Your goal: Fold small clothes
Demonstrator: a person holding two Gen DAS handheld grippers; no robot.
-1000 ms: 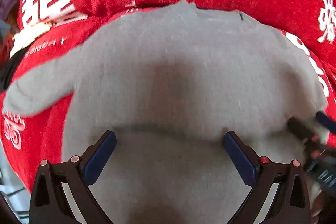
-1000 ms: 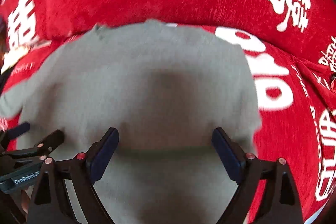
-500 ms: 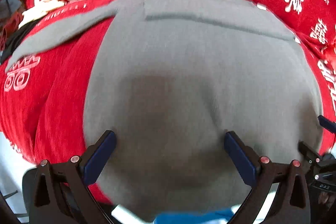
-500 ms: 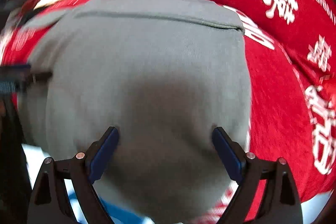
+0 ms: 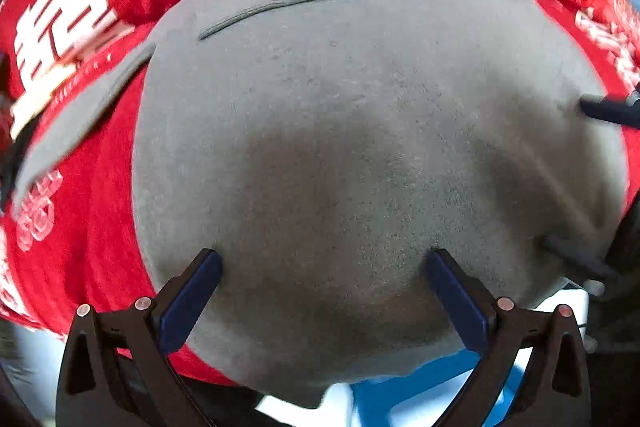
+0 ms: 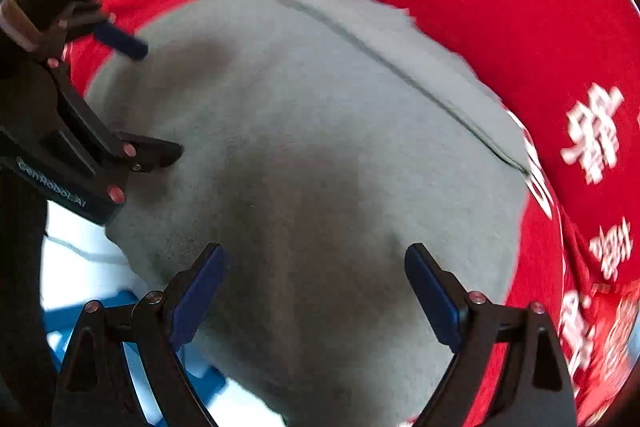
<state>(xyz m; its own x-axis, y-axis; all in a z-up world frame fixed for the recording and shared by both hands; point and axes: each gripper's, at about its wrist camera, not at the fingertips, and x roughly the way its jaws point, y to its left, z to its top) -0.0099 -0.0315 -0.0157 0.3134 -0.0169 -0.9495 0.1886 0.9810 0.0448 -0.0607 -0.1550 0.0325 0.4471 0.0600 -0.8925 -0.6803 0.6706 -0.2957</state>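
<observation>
Grey sweater (image 5: pixel 360 131) is lying folded on the red blanket (image 5: pixel 100 219). Left gripper (image 5: pixel 320 267) and right gripper (image 6: pixel 316 263) are hovering over it, fingers spread, grasping nothing.

A red plush cover (image 5: pixel 100 219) printed with white characters (image 6: pixel 596 135) spread across the furniture, bulging up at the back. Below its near edge showed a pale floor (image 6: pixel 80 279) and something blue (image 5: pixel 404 399), blurred.

My view over the grey garment (image 5: pixel 360 147) has drawn back: its folded edge sits farther off, near hem and blue surface (image 5: pixel 400 403) now visible.
</observation>
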